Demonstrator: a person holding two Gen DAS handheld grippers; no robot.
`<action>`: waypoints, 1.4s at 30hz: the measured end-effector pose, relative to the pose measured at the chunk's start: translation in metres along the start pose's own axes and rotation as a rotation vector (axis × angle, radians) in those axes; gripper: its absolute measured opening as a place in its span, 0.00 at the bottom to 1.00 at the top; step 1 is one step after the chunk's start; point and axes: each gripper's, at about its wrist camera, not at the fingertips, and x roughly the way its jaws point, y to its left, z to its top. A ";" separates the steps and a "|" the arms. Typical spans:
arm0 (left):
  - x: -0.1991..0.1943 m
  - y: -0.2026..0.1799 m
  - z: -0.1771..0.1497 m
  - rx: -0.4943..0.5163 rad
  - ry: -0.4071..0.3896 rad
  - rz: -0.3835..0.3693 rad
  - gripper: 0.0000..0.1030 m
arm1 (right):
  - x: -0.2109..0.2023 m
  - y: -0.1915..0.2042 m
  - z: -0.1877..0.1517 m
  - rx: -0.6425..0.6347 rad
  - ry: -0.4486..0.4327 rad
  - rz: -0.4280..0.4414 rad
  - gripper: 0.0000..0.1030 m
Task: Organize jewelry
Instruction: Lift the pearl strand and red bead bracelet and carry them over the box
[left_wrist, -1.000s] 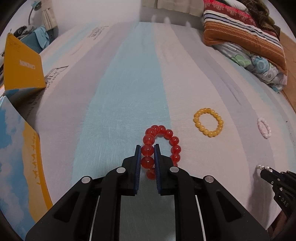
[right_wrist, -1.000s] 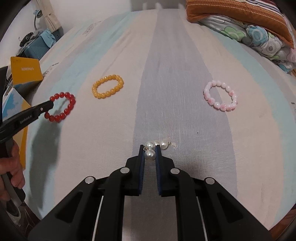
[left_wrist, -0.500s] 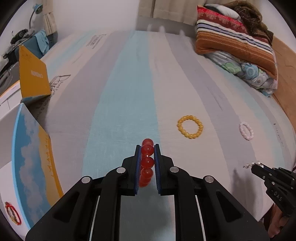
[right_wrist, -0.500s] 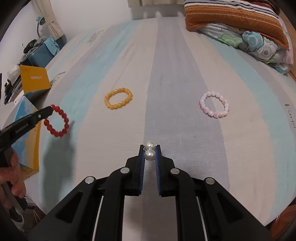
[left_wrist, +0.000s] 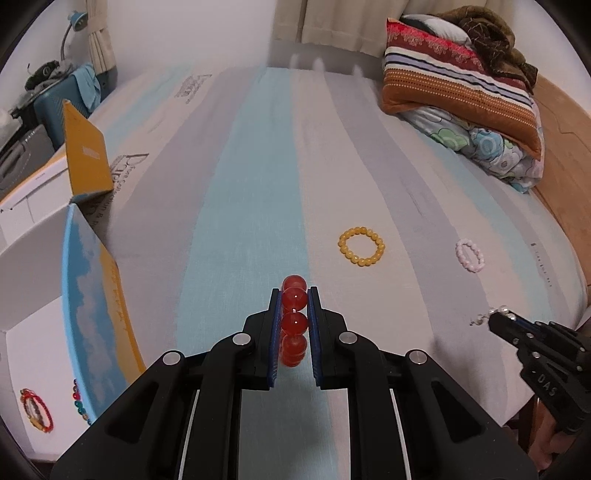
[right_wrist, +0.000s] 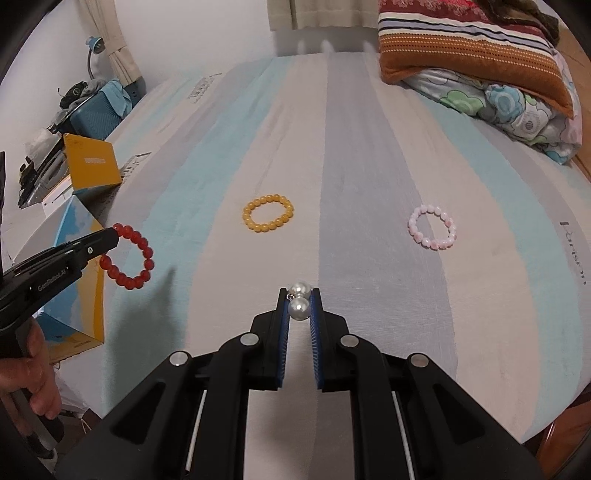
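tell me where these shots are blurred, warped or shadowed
Left wrist view: fisheye bends the striped bed sheet; edges and the box flap soft. Right wrist view: sharper, the red bead bracelet crisp, a dark shadow on the sheet beside it, black vignette in the corners.

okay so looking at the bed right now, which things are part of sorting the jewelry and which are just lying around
Part of the job:
red bracelet
pearl piece
yellow bracelet
pink bracelet
open box

Lying about:
striped pillow
floral quilt
blue suitcase
desk lamp
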 end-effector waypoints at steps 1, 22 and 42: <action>-0.004 0.000 0.000 0.001 -0.001 0.001 0.12 | -0.002 0.003 0.001 -0.004 -0.002 0.001 0.10; -0.101 0.060 0.013 -0.060 -0.073 0.055 0.12 | -0.037 0.094 0.016 -0.124 -0.036 0.058 0.10; -0.175 0.251 -0.041 -0.300 -0.045 0.239 0.12 | -0.045 0.297 0.013 -0.381 -0.041 0.204 0.10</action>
